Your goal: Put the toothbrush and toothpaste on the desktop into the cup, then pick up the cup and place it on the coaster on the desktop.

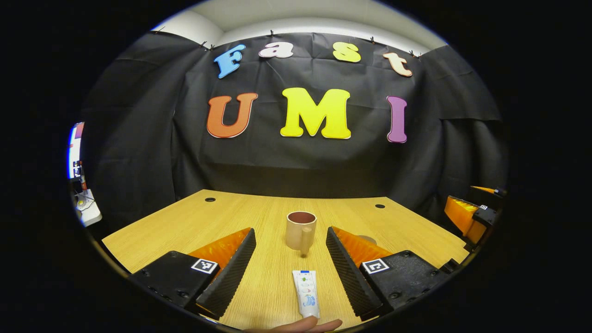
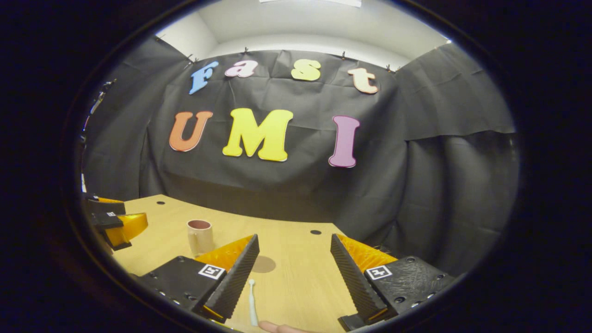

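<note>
Recording booth, lab-like. Black cloth (image 1: 296, 157) pinned up as wall on three sides, plain white room wall (image 2: 319, 27) above it. Wood-grain office table (image 1: 222, 222) with cable holes (image 1: 210, 200). Equipment and a lit screen (image 1: 75, 150) past the cloth's left edge. No household furnishings, only staged props: cup (image 1: 300, 230), toothpaste (image 1: 306, 293).

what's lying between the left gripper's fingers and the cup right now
The toothpaste lies flat on the desk in the left gripper view; beyond its cap, bare wood runs to the cup.
</note>
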### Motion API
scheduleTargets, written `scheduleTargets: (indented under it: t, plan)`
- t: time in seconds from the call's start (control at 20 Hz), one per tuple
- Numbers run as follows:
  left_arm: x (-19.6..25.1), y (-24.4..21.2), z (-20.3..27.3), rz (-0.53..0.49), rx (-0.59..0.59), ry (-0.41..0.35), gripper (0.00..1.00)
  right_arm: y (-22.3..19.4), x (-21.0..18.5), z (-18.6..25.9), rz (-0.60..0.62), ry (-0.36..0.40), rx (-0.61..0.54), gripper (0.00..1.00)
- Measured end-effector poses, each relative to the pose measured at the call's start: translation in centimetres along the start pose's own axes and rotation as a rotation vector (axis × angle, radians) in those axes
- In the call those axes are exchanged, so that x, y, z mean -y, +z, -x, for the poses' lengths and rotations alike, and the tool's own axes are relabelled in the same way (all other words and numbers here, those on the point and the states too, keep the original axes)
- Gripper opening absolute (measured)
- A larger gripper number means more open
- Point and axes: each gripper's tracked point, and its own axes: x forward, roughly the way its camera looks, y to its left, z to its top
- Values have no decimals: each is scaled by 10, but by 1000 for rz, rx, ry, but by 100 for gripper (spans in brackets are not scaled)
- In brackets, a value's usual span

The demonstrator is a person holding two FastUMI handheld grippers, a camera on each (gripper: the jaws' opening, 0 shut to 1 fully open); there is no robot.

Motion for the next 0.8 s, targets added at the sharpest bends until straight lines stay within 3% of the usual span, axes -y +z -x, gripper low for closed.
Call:
scheduleTargets:
  t: [0.35, 0.5, 0.6, 0.8]
  plan:
    - [5, -17, -7, -13, -52, -2, 97, -13, 3, -6, -5, -7, -19, 96]
    - [9, -58, -13, -8, -208, 7, 98, -27, 3, -9, -3, -1, -49, 96]
    - [23, -81, -11, 17, -300, -26, 98, -38, 2, -10, -9, 7, -74, 96]
    - [21, -118, -7, -51, -417, -6, 98, -55, 6, -12, -19, 9, -111, 93]
